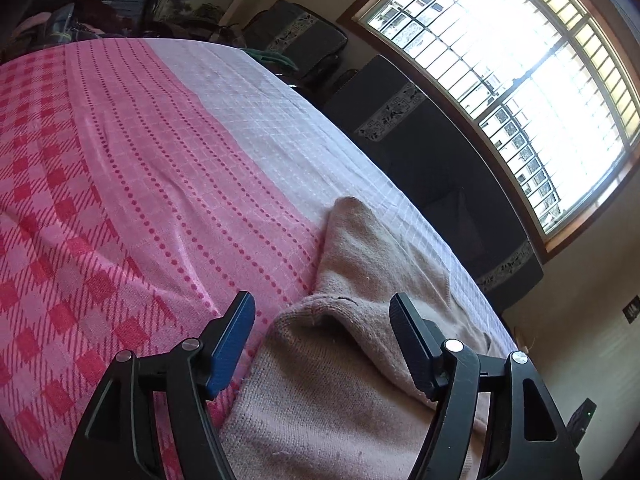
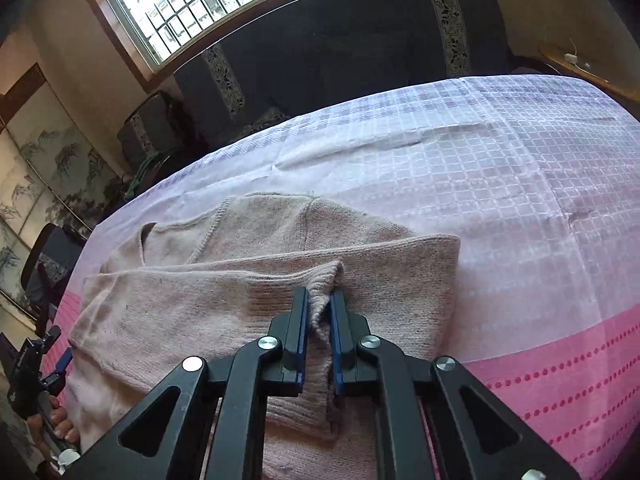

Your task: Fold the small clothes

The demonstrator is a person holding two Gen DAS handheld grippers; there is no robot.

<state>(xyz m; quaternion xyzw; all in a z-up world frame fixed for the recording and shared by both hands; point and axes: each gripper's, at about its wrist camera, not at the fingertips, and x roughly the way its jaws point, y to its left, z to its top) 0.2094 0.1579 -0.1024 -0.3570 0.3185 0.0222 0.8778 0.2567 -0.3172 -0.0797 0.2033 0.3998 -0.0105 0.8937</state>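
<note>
A beige knitted sweater lies partly folded on a bed under a pink and white patterned bedspread, near the edge facing the window. The right gripper has its fingers pinched tight on a ribbed fold of the sweater. The left gripper has its fingers spread wide above the knit, gripping nothing, the sweater lying beneath and between them
</note>
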